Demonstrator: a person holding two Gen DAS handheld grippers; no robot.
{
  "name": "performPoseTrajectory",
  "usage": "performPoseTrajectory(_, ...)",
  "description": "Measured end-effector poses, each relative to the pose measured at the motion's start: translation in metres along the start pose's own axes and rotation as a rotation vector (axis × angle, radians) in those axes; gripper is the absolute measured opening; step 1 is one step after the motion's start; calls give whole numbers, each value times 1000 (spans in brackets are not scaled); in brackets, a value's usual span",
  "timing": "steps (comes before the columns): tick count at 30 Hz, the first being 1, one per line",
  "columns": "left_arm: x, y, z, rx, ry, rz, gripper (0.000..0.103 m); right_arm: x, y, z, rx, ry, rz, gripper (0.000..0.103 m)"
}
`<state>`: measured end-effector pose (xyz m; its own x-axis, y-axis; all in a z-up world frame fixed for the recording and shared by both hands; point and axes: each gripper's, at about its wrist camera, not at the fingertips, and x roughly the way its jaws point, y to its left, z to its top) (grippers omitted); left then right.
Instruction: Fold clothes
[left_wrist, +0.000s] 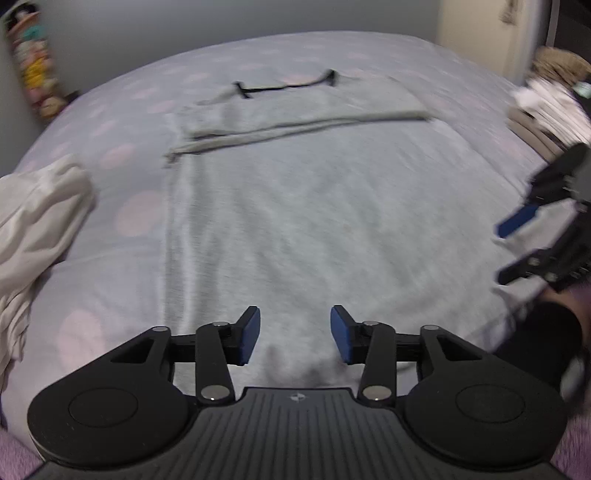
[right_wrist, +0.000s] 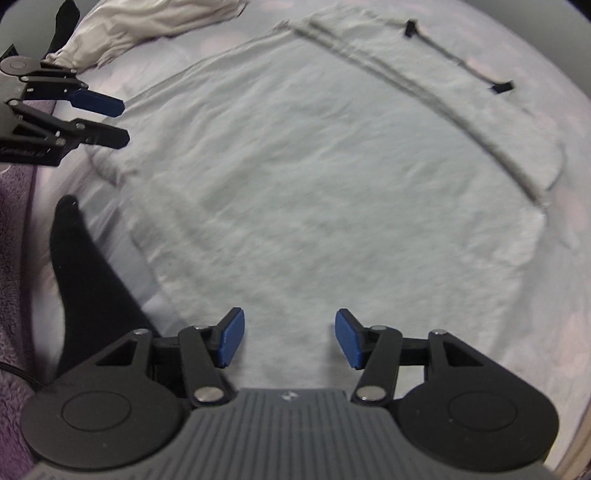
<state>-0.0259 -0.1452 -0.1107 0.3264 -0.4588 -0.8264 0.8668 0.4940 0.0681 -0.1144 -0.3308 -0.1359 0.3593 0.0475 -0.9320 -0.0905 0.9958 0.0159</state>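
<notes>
A light grey top (left_wrist: 295, 206) lies spread flat on the bed, its black-trimmed neckline (left_wrist: 288, 86) at the far end. One sleeve (left_wrist: 295, 127) is folded across the body below the neckline. My left gripper (left_wrist: 295, 334) hangs open over the near hem, with nothing between its blue pads. My right gripper (left_wrist: 511, 251) shows at the right edge of this view. In the right wrist view the same top (right_wrist: 314, 177) fills the frame, and my right gripper (right_wrist: 290, 338) is open above it, its jaws empty. There the left gripper (right_wrist: 123, 122) stands open near the top's left corner.
A crumpled white cloth (left_wrist: 40, 229) lies on the dotted bedsheet (left_wrist: 136, 214) to the left. A stack of clothes (left_wrist: 546, 110) sits at the far right. The person's black-clad limb (right_wrist: 88, 280) and purple fleece (right_wrist: 14, 229) lie at the near edge.
</notes>
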Motion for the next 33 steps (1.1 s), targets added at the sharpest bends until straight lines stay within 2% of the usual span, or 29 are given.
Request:
performPoseTrajectory(3, 4, -6, -1, 45, 15, -27, 47, 10, 9, 0, -11, 34, 7, 59)
performPoseTrajectory(5, 9, -10, -2, 68, 28, -29, 49, 16, 14, -1, -20, 48, -1, 64)
performPoseTrajectory(9, 20, -19, -3, 111, 63, 44, 49, 22, 20, -2, -30, 59, -34, 68)
performPoseTrajectory(12, 20, -19, -7, 112, 65, 63, 49, 24, 31, -5, -96, 57, -90, 68)
performPoseTrajectory(17, 15, -15, -12, 102, 54, 54, 49, 24, 48, -13, -202, 32, -169, 66)
performPoseTrajectory(20, 13, -15, -11, 109, 45, 51, 49, 23, 50, -14, -221, 8, -179, 53)
performPoseTrajectory(21, 13, -15, -11, 112, 40, 50, 49, 21, 51, -15, -225, -3, -189, 43)
performPoseTrajectory(22, 12, -15, -11, 115, 35, 49, 49, 20, 52, -16, -229, -13, -198, 28)
performPoseTrajectory(24, 10, -14, -12, 129, 25, 51, 49, 17, 52, -16, -238, -30, -232, 8)
performPoseTrajectory(28, 4, -13, -13, 184, 5, 58, 50, 9, 38, -8, -184, -46, -210, 6)
performPoseTrajectory(31, 1, -8, -16, 234, -4, 62, 51, 4, 26, 4, -169, -72, -253, 5)
performPoseTrajectory(33, 2, -2, -18, 268, -5, 66, 53, 1, 12, 13, -130, -85, -244, 5)
